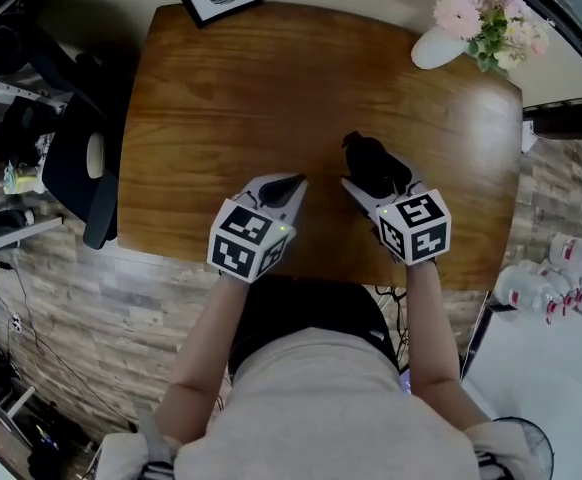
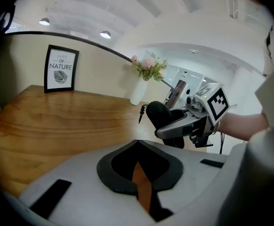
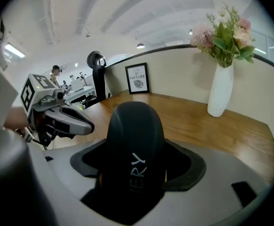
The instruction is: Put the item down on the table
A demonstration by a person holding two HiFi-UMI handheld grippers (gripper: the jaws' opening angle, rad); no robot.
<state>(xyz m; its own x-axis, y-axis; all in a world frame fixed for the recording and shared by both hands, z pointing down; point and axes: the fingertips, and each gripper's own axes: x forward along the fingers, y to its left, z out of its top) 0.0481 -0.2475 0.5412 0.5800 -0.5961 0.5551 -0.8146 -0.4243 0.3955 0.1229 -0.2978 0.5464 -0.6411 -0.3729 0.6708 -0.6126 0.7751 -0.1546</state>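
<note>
R gripper (image 1: 376, 178) is clamped on the black item (image 3: 134, 140), a rounded mouse-like shell w/ pale lettering, jaws spread around its sides. Item hangs over the near-middle of the table (image 1: 231, 98), apparently not touching the wood, so the coming move is prob. straight down. Its long axis runs along the jaws, rounded nose pointing away from the person, toward the framed print (image 3: 137, 79) (roughly). L gripper (image 2: 138, 147) sits just beside, apart, jaws closed together on nothing.
</note>
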